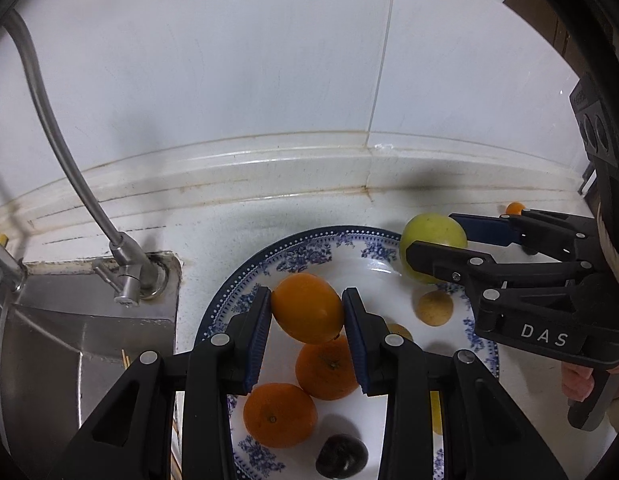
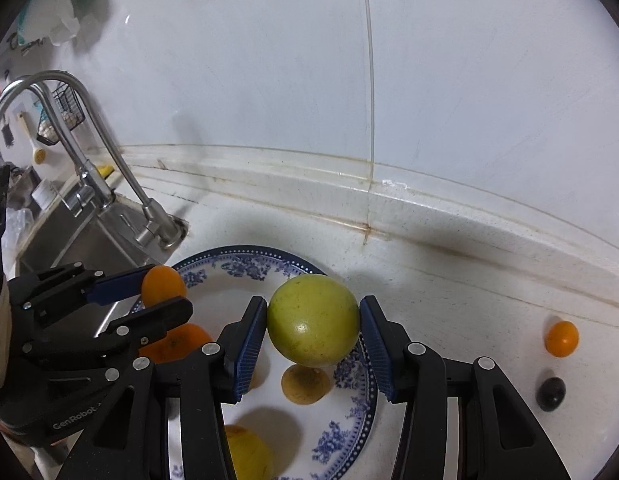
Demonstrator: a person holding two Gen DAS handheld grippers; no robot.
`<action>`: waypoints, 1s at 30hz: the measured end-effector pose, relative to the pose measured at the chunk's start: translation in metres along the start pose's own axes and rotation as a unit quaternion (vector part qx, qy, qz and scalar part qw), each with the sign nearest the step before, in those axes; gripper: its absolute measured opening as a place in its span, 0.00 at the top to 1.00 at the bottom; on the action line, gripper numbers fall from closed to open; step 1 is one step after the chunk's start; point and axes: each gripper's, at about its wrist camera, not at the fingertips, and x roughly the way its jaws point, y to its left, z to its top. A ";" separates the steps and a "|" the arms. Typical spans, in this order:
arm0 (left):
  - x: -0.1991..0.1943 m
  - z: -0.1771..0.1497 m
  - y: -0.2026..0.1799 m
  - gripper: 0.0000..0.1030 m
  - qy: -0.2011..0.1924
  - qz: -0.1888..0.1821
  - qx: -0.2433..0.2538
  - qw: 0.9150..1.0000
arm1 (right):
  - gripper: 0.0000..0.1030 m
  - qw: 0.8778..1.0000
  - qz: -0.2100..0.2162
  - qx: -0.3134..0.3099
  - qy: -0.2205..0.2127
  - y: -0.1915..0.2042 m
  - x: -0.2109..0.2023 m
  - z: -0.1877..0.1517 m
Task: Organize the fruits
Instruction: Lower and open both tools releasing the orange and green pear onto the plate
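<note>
Steel comes first at the far left: a sink [image 1: 81, 320] with a curved tap [image 1: 125, 268] at its back corner, set into a white speckled counter [image 2: 449, 280] below a white tiled wall [image 1: 229, 60]. Just right of the sink sits a blue-patterned white plate [image 1: 309, 248]. Over its left part the left gripper [image 1: 306, 312] has its blue pads pressed on either side of a small orange fruit [image 1: 307, 308], held clear above two oranges [image 1: 327, 368] lying on the plate, with a dark round fruit [image 1: 341, 456] nearer the plate's front edge. Further right on the plate lie a brownish-yellow fruit [image 2: 305, 384] and a yellow one [image 2: 245, 452]. Above the plate's right side the right gripper [image 2: 312, 326] clasps a green apple [image 2: 312, 326] between its pads. On the counter, well apart to the right of the plate, rest a little orange fruit [image 2: 561, 338] and, just in front of it, a small dark fruit [image 2: 550, 394].
</note>
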 end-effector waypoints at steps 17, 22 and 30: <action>-0.019 -0.008 -0.002 0.40 -0.018 0.046 -0.019 0.999 | 0.52 1.000 0.010 -0.004 0.011 0.003 0.009 0.000; -0.030 -0.009 -0.004 0.40 -0.026 0.046 -0.029 0.998 | 0.52 1.000 0.007 -0.011 0.021 0.006 0.010 -0.002; -0.051 -0.008 -0.016 0.40 -0.045 0.035 -0.025 0.998 | 0.45 1.000 -0.005 0.004 -0.023 0.000 -0.027 -0.005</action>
